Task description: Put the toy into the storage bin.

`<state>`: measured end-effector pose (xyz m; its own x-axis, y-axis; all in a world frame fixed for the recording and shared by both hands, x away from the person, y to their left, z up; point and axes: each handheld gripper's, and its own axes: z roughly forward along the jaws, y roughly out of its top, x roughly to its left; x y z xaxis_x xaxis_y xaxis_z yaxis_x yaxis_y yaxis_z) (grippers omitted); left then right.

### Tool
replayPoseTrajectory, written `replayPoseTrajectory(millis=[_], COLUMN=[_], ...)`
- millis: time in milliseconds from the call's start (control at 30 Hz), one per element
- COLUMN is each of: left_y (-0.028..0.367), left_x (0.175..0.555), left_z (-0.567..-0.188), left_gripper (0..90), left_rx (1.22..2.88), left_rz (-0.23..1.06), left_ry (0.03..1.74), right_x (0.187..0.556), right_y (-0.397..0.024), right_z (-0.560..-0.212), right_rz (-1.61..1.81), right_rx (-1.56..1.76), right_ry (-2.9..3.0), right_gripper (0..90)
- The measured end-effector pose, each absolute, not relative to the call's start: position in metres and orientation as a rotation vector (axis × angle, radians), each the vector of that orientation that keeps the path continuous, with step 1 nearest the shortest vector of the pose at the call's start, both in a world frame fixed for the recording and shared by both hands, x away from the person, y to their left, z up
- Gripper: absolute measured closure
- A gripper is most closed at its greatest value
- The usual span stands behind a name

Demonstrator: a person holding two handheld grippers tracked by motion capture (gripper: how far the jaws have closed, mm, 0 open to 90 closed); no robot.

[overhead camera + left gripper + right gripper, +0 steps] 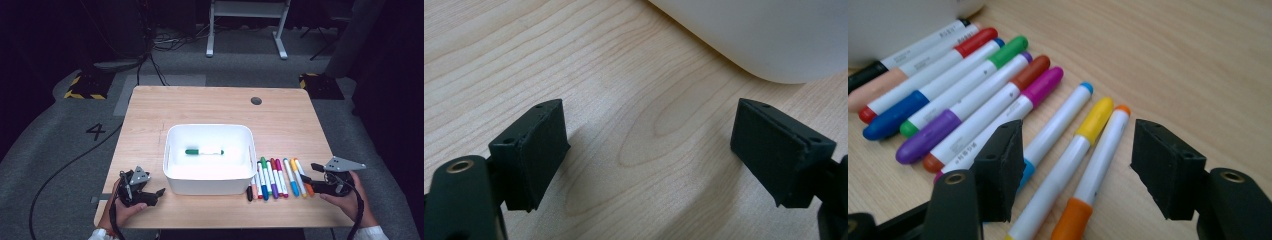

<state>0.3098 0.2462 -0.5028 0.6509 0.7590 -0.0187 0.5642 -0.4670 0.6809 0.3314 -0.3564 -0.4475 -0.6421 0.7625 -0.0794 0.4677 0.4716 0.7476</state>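
A row of markers (pixel 276 178) is laid out on the counter (pixel 150 115) near its front edge, just right of the white bin (pixel 208 172), in which one green-capped marker (pixel 204 151) already lies. The step in hand is judged to be the pick-up of the next marker from the right end of the row. The right gripper (pixel 1075 167) is held low over that end with its fingers (pixel 1168 167) apart, and the yellow marker (pixel 1068 165) and the orange marker (pixel 1095 170) are both seen between them (nothing is pressed yet). A clean grasp would be served if only one barrel were straddled, so the fingers should be shifted toward the outermost orange one and closed across its middle. The left gripper (pixel 651 155) is kept near the front left corner beside the bin, its fingers (pixel 536 152) apart and empty.
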Motion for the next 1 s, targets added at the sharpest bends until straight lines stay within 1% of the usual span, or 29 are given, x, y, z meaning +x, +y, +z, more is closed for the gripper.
replayPoseTrajectory(millis=[67,133,233,467,567,600,667,700,733,767,800,833,867,900,1000], left_y=[0.246,0.246,0.246,0.246,0.246,0.246,0.246,0.246,0.246,0.246,0.246,0.246,0.246,0.246,0.246], left_x=[0.310,0.310,0.309,0.309,0.309,0.309,0.309,0.310,0.310,0.309,0.309,0.310,0.310,0.310,0.310], left_z=[-0.503,-0.503,-0.503,-0.503,-0.503,-0.503,-0.503,-0.503,-0.503,-0.503,-0.503,-0.503,-0.503,-0.503,-0.503], left_gripper=[15.3,15.3,15.3,15.3,15.3,15.3,15.3,15.3,15.3,15.3,15.3,15.3,15.3,15.3,15.3], left_rx=[2.201,2.200,2.199,2.198,2.197,2.197,2.198,2.198,2.198,2.198,2.198,2.198,2.198,2.198,2.198], left_rz=[0.378,0.379,0.381,0.381,0.381,0.381,0.382,0.382,0.382,0.382,0.382,0.382,0.382,0.382,0.382], left_ry=[1.021,1.025,1.027,1.028,1.028,1.028,1.028,1.028,1.028,1.028,1.028,1.028,1.028,1.028,1.028], right_x=[0.331,0.331,0.331,0.329,0.330,0.330,0.331,0.333,0.333,0.333,0.333,0.334,0.334,0.335,0.336], right_y=[-0.358,-0.364,-0.371,-0.380,-0.384,-0.384,-0.387,-0.391,-0.391,-0.393,-0.393,-0.394,-0.394,-0.394,-0.394], right_z=[-0.450,-0.462,-0.471,-0.483,-0.491,-0.491,-0.492,-0.492,-0.492,-0.492,-0.492,-0.493,-0.493,-0.493,-0.493], right_rz=[0.988,0.971,0.981,0.972,0.954,0.954,0.950,0.958,0.958,0.954,0.954,0.949,0.949,0.932,0.929], right_rx=[1.036,1.087,1.134,1.182,1.224,1.224,1.254,1.285,1.285,1.306,1.306,1.318,1.318,1.319,1.315], right_ry=[2.326,2.323,2.315,2.327,2.322,2.322,2.300,2.275,2.275,2.250,2.250,2.227,2.227,2.210,2.205], right_gripper=[38.4,39.0,40.6,42.7,46.8,46.8,51.4,56.8,56.8,66.1,66.1,71.2,71.2,74.6,75.0])
